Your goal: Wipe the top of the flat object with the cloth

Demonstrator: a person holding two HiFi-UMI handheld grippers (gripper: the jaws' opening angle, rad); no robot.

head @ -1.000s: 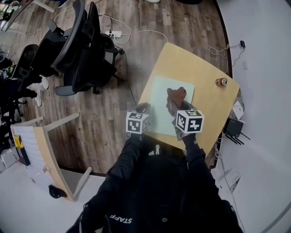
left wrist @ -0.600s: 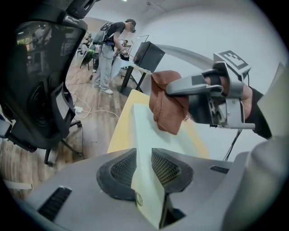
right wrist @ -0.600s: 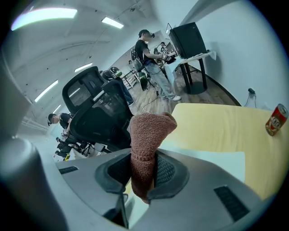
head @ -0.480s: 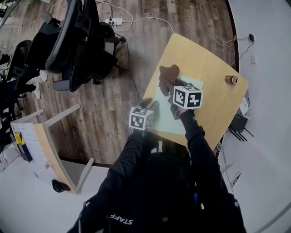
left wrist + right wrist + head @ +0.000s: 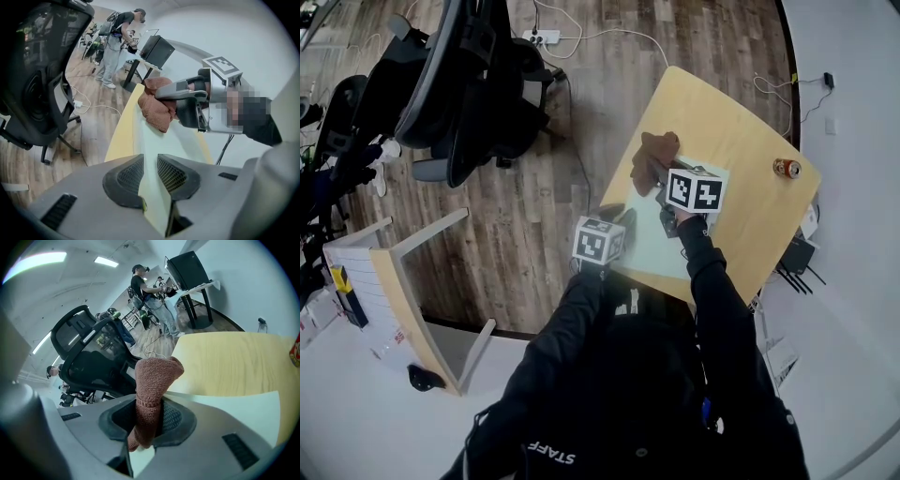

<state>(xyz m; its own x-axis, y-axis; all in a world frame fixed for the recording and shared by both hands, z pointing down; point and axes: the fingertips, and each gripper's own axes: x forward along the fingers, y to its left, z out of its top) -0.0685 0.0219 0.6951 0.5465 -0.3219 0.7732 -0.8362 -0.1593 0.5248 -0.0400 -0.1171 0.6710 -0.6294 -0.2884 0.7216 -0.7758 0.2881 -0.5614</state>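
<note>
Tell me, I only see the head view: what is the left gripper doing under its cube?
Observer: The left gripper is shut on the near edge of the sheet, so it seems to be holding it in place.
Operator: And does the right one really hold that brown thing?
Observer: Yes. The right gripper is shut on the cloth, which bunches out past its jaws.
Operator: Is anyone else in the room?
Observer: A person stands across the room, outside your view.

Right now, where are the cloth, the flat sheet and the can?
cloth point(image 5: 153, 376), right gripper view, its bunched middle.
flat sheet point(image 5: 649, 246), head view, its bare near part.
can point(image 5: 787, 169), head view, its top.
</note>
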